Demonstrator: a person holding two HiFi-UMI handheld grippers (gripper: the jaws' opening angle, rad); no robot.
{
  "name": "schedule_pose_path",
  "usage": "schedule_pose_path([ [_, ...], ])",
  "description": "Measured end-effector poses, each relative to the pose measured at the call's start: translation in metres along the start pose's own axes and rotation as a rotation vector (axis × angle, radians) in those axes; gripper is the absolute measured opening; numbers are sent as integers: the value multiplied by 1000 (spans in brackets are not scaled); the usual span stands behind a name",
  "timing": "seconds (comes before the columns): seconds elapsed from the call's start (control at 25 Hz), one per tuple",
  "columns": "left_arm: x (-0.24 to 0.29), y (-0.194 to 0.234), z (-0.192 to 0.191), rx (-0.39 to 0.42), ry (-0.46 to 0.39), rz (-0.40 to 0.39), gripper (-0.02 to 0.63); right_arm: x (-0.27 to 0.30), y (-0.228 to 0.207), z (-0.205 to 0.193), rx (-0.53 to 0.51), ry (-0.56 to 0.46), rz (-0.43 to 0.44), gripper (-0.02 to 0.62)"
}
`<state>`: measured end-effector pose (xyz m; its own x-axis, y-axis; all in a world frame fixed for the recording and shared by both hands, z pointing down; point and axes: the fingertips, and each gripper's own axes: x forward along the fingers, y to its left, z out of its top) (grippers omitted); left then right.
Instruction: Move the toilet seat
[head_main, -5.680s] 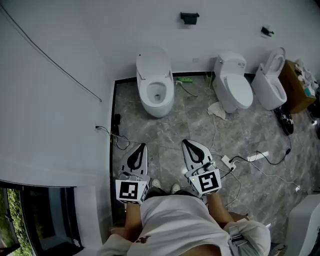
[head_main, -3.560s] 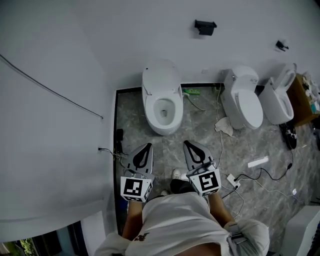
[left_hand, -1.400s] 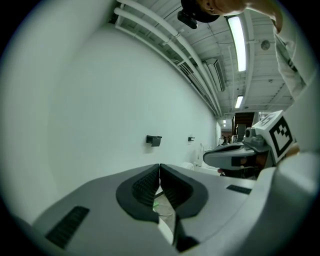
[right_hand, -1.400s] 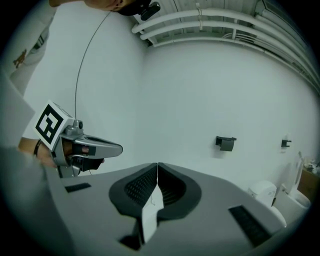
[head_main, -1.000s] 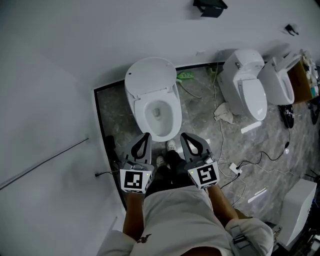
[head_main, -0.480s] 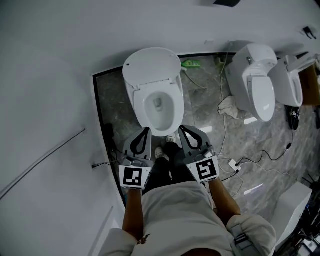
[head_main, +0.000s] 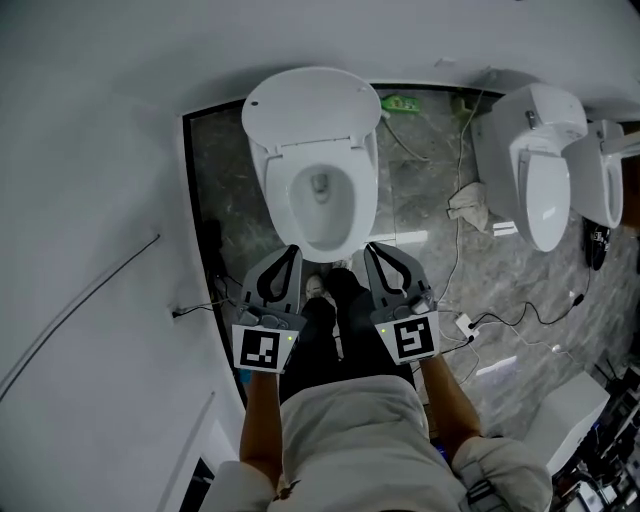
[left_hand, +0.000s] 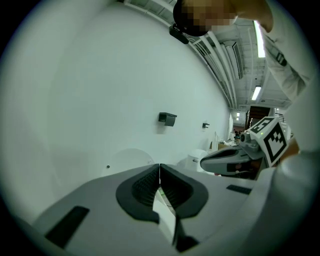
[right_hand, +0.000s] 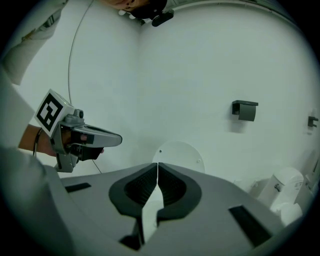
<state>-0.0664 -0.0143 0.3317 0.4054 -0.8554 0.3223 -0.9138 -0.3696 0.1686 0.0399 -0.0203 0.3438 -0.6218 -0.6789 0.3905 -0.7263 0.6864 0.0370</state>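
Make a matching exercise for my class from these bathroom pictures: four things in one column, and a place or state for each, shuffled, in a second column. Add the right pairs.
Things
1. near toilet's lid
2. middle toilet's lid
3. left claw
4. crumpled white cloth

Places or states
A. lying on the floor between two toilets
B. shut, holding nothing
C. lowered, closed
D. raised, leaning back

Pairs: 1-D, 2-C, 3-B, 4-A
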Motion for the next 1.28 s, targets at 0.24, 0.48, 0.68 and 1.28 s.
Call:
schedule_pose_path([
  [0.24, 23, 16, -39, -16, 24, 48, 23, 23, -2, -53, -66, 105, 27, 21],
  [0.48, 32, 25, -94, 6, 64, 84, 25, 36, 5, -105, -90, 160, 35, 23],
  [0.68, 36, 32, -140, -4, 128, 90, 25, 47, 7, -154, -36, 219, 3, 23],
  [1.28, 63, 53, -272, -94, 268, 75, 26, 82, 5, -283, 99, 392, -101, 75],
])
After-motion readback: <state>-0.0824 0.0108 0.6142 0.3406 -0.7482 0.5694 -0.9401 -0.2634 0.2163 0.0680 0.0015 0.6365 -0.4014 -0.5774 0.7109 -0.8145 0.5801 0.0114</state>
